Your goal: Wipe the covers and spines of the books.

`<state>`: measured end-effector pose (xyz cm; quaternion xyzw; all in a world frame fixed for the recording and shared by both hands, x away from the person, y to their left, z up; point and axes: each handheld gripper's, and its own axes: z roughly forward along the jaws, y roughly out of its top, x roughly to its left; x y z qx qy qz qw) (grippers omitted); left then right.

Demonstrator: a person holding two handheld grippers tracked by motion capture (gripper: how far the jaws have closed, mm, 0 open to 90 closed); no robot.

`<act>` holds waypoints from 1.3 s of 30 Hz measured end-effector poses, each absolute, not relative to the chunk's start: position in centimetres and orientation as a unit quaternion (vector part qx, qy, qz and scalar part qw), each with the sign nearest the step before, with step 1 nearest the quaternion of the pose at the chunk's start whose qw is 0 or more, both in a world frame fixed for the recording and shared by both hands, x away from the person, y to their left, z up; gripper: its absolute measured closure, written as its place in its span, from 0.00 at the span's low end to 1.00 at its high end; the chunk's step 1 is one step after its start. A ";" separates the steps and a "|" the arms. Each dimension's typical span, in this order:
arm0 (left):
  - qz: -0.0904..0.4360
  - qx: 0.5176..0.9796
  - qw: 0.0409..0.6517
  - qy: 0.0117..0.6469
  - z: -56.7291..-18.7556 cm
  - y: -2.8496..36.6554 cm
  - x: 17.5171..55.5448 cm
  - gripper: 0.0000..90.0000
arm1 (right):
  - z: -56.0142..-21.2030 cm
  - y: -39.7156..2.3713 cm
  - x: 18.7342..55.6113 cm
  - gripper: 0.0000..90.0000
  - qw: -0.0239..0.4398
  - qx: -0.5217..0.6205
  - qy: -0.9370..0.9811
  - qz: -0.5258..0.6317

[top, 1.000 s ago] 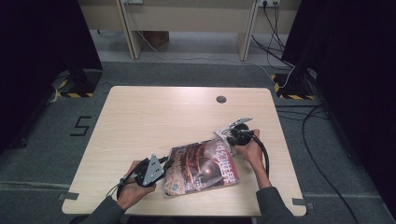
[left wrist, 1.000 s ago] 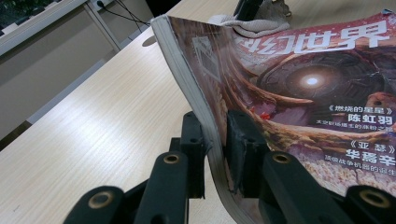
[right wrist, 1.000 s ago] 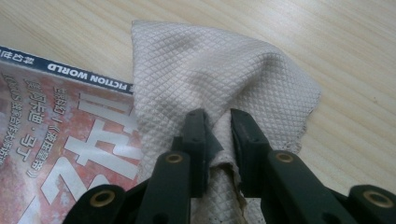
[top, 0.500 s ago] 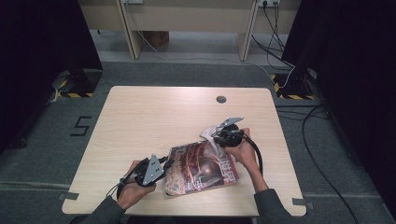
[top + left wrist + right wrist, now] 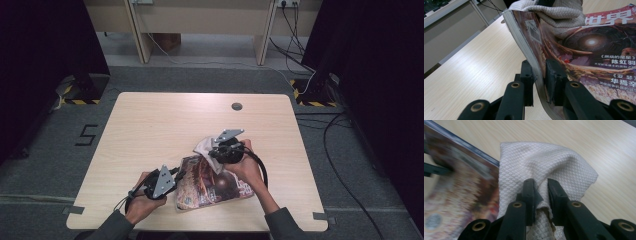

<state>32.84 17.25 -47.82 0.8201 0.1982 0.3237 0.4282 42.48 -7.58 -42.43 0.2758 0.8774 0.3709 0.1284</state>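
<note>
Over the last second the right hand-held gripper [image 5: 214, 150] has swung in from the counter's right side and lifted, carrying its cloth [image 5: 204, 147] across to the magazine's far edge, while the left hand-held gripper [image 5: 179, 175] has held its spot. Left one is clenched on the magazine [image 5: 215, 182], jaws pinching the spine-side edge and tipping that side up off the counter [image 5: 165, 125], as the left gripper view shows nicely [image 5: 540, 82]. Right one is clamped on a bunched fold of the white quilted cloth [image 5: 541, 170], which drapes down onto the cover [image 5: 456, 202]. Now the key relation: the magazine lies toward the person from the cloth, its long axis running left to right across the near edge of the counter, so the cover stretches away below and to the near side of the right hand-held gripper. That right hand is plainly the nearer one for a wipe, I'd say, with the left simply steadying.
</note>
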 end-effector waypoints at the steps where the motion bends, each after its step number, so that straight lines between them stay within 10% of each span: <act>1: 0.325 0.820 0.428 0.197 -47.8 17.2 32.8 0.86 | -42.2 -7.3 42.2 0.86 0.123 0.272 0.877 0.376; 18: 0.333 0.821 0.423 0.189 -47.8 16.9 32.6 0.86 | -40.0 -3.9 39.1 0.86 0.100 0.210 0.875 0.424; 39: 0.338 0.822 0.420 0.185 -47.8 16.9 32.6 0.85 | -43.2 -9.5 43.9 0.86 0.105 0.303 0.871 0.371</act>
